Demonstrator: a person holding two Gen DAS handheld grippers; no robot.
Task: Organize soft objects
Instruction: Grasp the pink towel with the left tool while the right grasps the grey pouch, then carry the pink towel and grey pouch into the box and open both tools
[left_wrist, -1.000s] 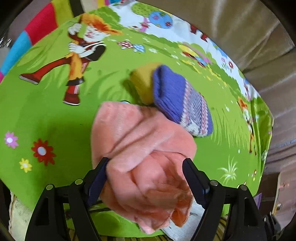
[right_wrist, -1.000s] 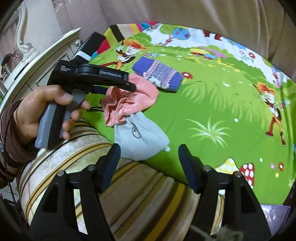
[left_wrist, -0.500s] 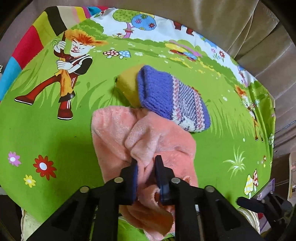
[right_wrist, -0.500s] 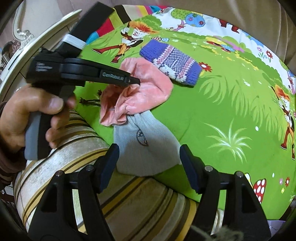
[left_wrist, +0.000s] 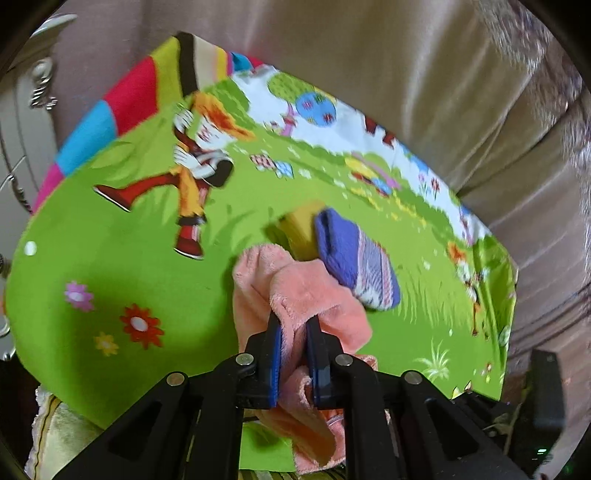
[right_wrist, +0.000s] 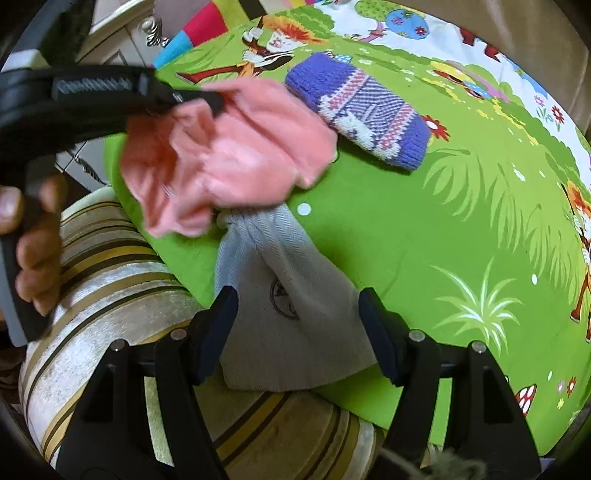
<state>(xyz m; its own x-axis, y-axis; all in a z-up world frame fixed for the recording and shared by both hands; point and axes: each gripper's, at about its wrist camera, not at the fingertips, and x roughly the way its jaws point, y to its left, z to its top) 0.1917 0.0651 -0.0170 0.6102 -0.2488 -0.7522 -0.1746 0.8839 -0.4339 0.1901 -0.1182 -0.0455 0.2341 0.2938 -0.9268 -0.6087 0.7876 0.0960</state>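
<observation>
Only the right wrist view shows the grey pouch between the wide-open right claw, while the left claw pinches the pink cloth.

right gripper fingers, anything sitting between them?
Yes: the grey cloth pouch lies between the open right gripper fingers, on the green mat. Right wrist view.

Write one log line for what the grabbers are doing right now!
left gripper: shut on pink cloth | right gripper: open over grey pouch | purple knit sock: lying on green mat
</observation>
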